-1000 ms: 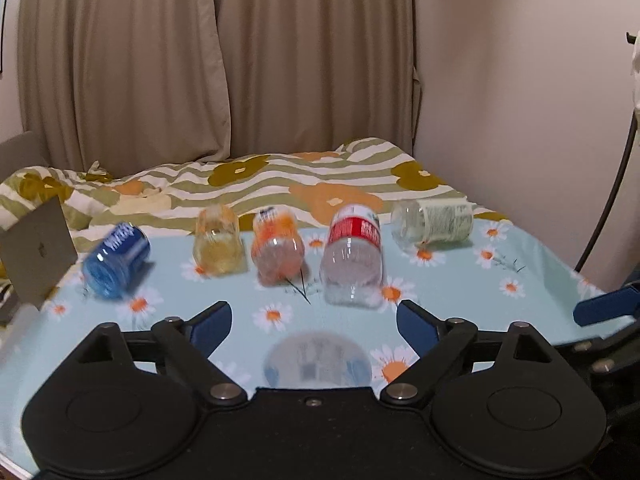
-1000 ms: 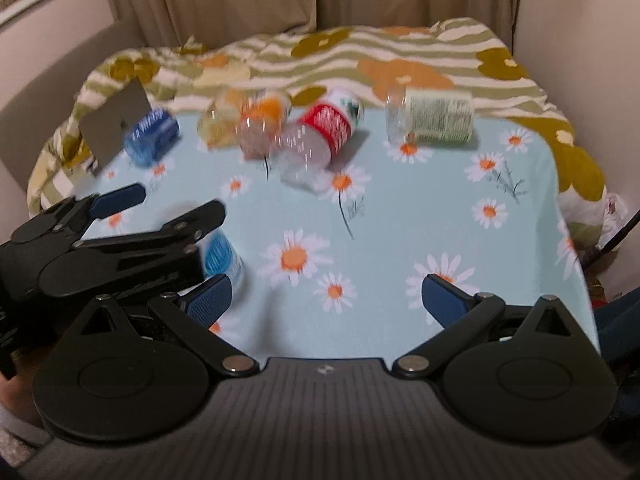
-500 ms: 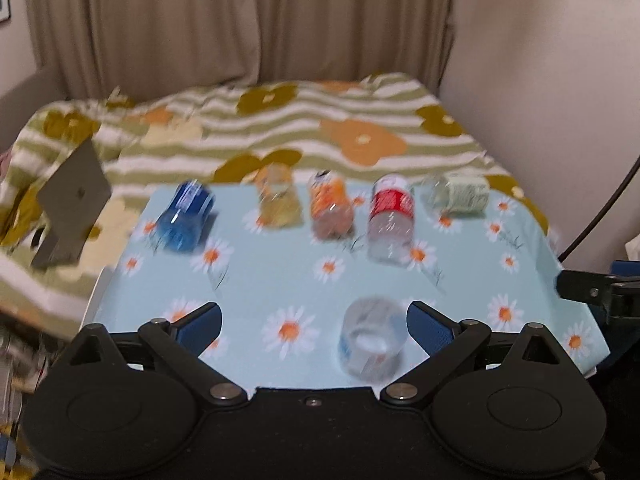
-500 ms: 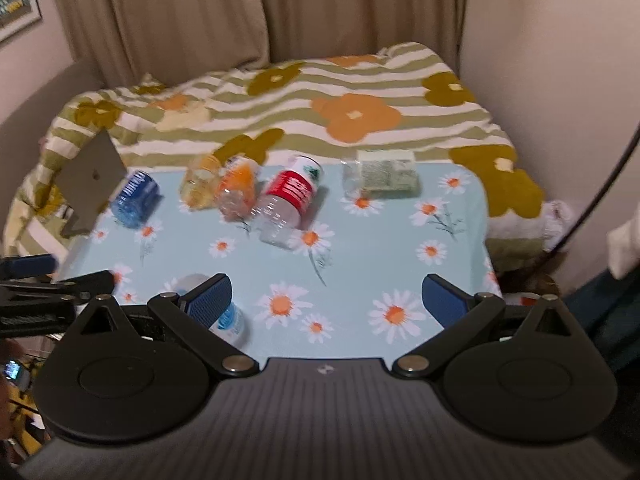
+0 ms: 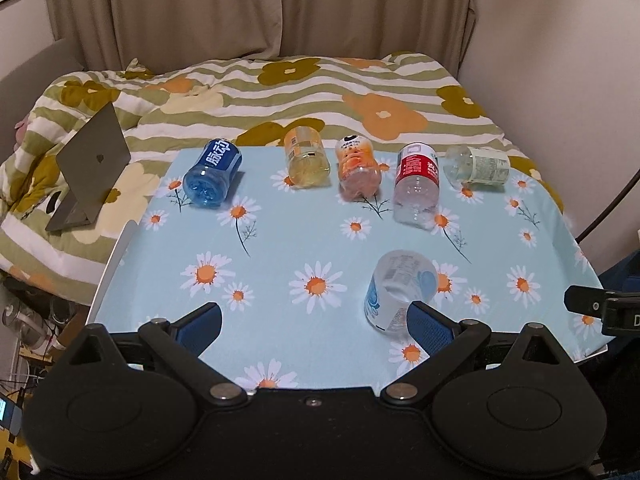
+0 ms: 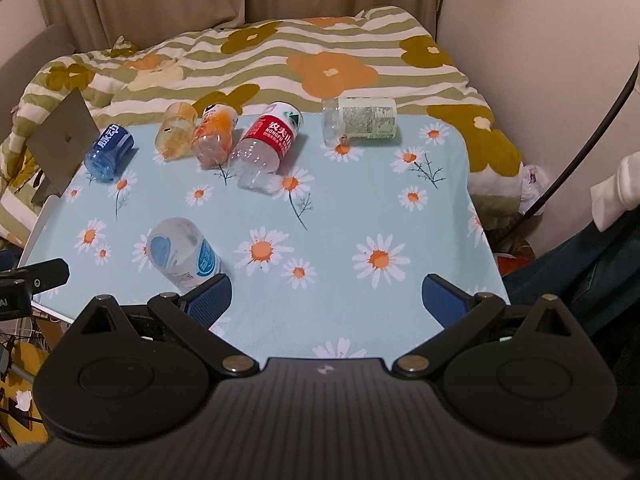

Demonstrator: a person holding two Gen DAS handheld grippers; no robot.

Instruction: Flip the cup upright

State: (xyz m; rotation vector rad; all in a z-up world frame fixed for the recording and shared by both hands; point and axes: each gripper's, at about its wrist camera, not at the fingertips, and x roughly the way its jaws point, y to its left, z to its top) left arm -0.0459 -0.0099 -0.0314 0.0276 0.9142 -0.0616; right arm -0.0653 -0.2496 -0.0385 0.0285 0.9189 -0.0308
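A clear cup with a blue and white label (image 5: pixel 396 292) lies on its side near the front of the daisy-print table (image 5: pixel 280 248); it also shows in the right wrist view (image 6: pixel 182 252). My left gripper (image 5: pixel 316 330) is open and empty above the front edge, its right finger just in front of the cup. My right gripper (image 6: pixel 326 300) is open and empty, its left finger beside the cup. Neither touches it.
Along the table's back lie a blue bottle (image 5: pixel 214 172), a yellow one (image 5: pixel 306 152), an orange one (image 5: pixel 358 168), a red-labelled one (image 5: pixel 416 182) and a clear white-labelled one (image 5: pixel 478 166). A laptop (image 5: pixel 90 160) stands on the striped bedding (image 5: pixel 320 92) at left.
Both grippers have pulled back and risen, so the table looks farther off. The blue-and-white cup now lies in plain view near the front edge.
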